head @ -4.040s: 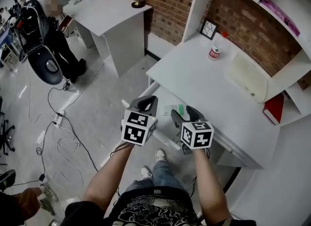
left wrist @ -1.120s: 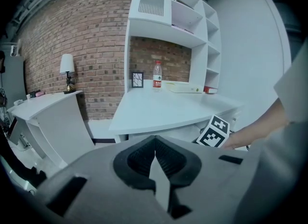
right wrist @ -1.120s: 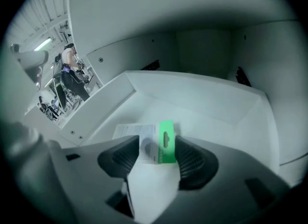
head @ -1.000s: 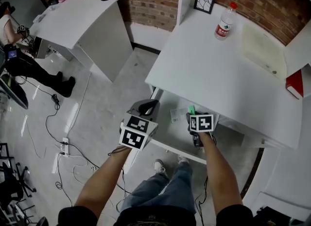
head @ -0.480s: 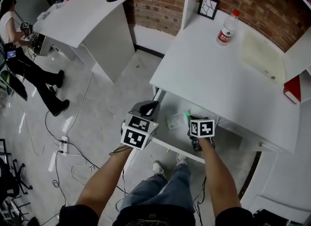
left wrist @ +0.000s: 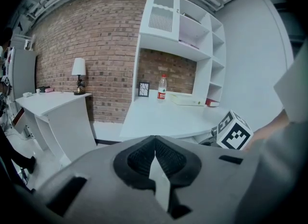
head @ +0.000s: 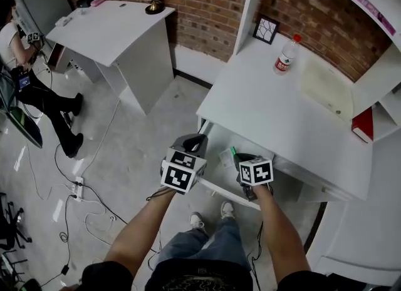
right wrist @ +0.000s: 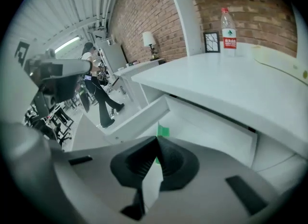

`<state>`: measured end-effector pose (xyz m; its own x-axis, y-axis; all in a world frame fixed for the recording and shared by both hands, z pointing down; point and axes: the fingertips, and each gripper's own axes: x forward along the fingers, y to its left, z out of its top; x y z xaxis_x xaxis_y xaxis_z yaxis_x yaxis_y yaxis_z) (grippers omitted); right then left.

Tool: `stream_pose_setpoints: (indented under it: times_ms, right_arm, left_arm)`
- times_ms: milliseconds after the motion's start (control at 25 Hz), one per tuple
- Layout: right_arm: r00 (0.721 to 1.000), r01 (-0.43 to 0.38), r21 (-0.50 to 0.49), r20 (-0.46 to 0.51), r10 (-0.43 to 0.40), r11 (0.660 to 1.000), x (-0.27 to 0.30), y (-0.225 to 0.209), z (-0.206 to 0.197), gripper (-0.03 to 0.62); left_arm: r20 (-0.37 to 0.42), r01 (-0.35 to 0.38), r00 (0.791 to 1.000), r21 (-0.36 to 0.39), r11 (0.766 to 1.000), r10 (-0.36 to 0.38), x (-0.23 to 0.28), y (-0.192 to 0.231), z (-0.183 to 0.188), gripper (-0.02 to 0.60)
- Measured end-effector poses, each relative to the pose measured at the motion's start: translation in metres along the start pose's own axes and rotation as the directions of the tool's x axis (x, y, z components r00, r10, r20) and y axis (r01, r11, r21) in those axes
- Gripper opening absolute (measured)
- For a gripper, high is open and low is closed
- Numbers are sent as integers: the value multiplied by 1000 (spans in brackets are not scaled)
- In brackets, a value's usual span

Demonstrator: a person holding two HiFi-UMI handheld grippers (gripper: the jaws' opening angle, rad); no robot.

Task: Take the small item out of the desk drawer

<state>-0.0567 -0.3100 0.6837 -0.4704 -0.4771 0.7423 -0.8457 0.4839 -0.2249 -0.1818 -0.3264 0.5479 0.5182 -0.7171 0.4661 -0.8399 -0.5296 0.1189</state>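
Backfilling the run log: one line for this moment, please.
right gripper: shut on green item, above drawer | left gripper: shut, empty | drawer: open

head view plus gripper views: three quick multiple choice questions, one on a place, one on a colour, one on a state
1. Where on the desk is the bottle? A far side B near edge C middle
2. The item held by the right gripper is: A red B green C blue
3. The drawer is: A shut B open C taken off
Key: 1 A, it stands at the back by the frame; 2 B, green shows between the shut jaws; 3 B, it is pulled out below the desk top.
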Motion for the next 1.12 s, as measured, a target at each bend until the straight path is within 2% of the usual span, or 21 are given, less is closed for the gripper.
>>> stream_pose_setpoints:
  times_ms: [240,600,880,1120]
  right_arm:
    - [999,-2,-47,44,4,999,-36,28,22,6]
    - [983,33,-73,185,-19,997,-117,52,72,6]
    - [943,61,-45,331,-43,997,-184,48,118,6]
    - [888,90,-3,454,-79,996,-239,23,144,6]
  left_arm:
    - [22,-9,1000,-1,1000,9,-24,-2,15,9]
    - [77,-33,996,-10,999,34,-55,-8,50,9]
    - [99,-45,994,14,999,43,-69,-26,81,9]
    - [131,-72,989,52,996,65,-68,-50,113,9]
